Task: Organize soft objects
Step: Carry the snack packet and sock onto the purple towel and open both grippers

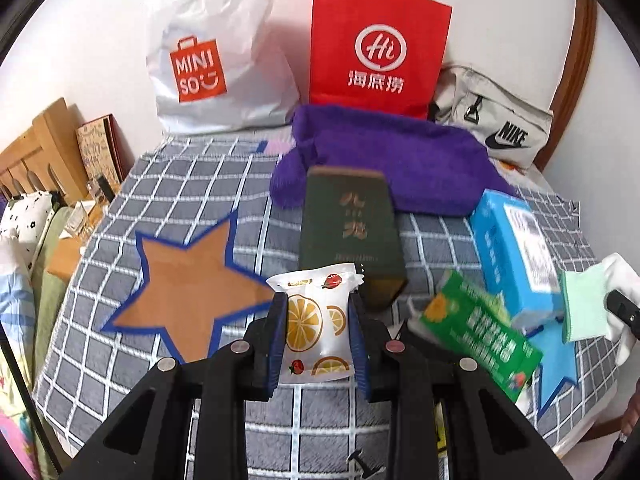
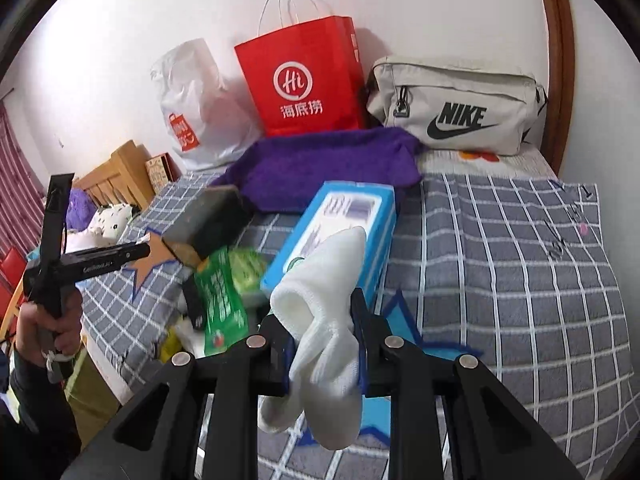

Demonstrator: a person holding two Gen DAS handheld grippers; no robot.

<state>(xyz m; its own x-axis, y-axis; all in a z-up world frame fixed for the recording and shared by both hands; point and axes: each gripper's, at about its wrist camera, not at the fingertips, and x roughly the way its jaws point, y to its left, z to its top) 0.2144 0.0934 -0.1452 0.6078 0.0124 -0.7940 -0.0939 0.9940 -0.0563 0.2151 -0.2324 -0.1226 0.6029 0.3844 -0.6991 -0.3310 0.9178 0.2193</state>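
My left gripper (image 1: 318, 312) is shut on a white snack packet (image 1: 316, 320) printed with orange slices, held above the checked blanket (image 1: 160, 184) just right of the brown star mat (image 1: 192, 280). My right gripper (image 2: 320, 320) is shut on a white sock (image 2: 324, 320), which hangs down over the blue star mat (image 2: 404, 332). The sock also shows at the right edge of the left wrist view (image 1: 616, 304). A purple fluffy cloth (image 1: 384, 168) lies at the back of the bed; it also shows in the right wrist view (image 2: 320, 164).
A dark green box (image 1: 352, 228), a blue box (image 1: 516, 252) and a green packet (image 1: 484, 320) lie mid-bed. A white Miniso bag (image 1: 216, 52), red paper bag (image 1: 376, 48) and grey Nike bag (image 2: 460, 104) stand against the wall. A wooden headboard (image 1: 36, 148) is at left.
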